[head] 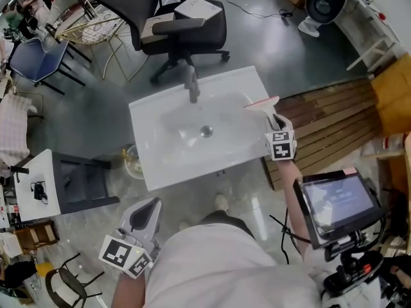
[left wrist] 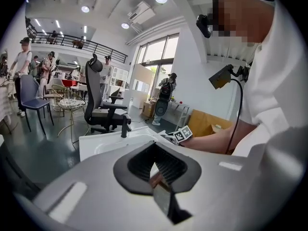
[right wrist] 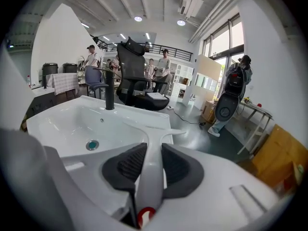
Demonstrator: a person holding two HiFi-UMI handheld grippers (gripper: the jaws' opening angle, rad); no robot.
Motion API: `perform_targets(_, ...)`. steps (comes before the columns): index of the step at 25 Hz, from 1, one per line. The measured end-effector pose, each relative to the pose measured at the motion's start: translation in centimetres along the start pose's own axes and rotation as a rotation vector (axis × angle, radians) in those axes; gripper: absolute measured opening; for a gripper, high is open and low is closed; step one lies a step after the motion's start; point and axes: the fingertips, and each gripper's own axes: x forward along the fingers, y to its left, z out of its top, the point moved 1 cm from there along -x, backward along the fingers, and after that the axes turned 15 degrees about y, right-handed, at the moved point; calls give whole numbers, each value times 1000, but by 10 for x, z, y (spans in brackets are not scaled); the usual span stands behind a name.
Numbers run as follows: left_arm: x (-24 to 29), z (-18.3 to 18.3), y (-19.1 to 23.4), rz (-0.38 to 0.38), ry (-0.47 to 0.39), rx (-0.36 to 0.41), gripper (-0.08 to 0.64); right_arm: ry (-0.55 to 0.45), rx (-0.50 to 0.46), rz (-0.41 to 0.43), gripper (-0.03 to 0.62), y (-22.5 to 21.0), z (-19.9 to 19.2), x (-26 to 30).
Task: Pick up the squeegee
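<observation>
The white squeegee [head: 262, 104] with a red-edged blade hangs just above the right rim of the white sink [head: 144, 117]. My right gripper [head: 273, 122] is shut on its handle. In the right gripper view the handle [right wrist: 149, 153] runs up between the two dark pads, and the blade points toward the sink [right wrist: 53, 114]. My left gripper [head: 146, 212] is low at the near left, well away from the sink. Its pads [left wrist: 168, 170] meet with nothing between them. The left gripper view shows the right gripper's marker cube [left wrist: 182, 134] beside the sink [left wrist: 91, 146].
A dark faucet [head: 191, 85] stands at the sink's far edge. A black office chair [head: 173, 18] is behind the sink. Wooden slats [head: 327, 117] lie to its right. A tablet on a stand [head: 337, 201] is near my right arm. A fan [head: 324, 2] stands far right.
</observation>
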Motion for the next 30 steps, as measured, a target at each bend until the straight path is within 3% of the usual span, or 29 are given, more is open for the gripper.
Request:
perform_targets(7, -40, -26, -2, -77, -27, 15, 8, -33, 64, -28, 101, 33, -10, -79)
perform_targets(22, -113, -92, 4, -233, -54, 88, 8, -137, 94, -84, 101, 137, -35, -242)
perform_targets(30, -179, -152, 15, -297, -59, 112, 8, -179, 108, -103, 101, 228, -62, -333)
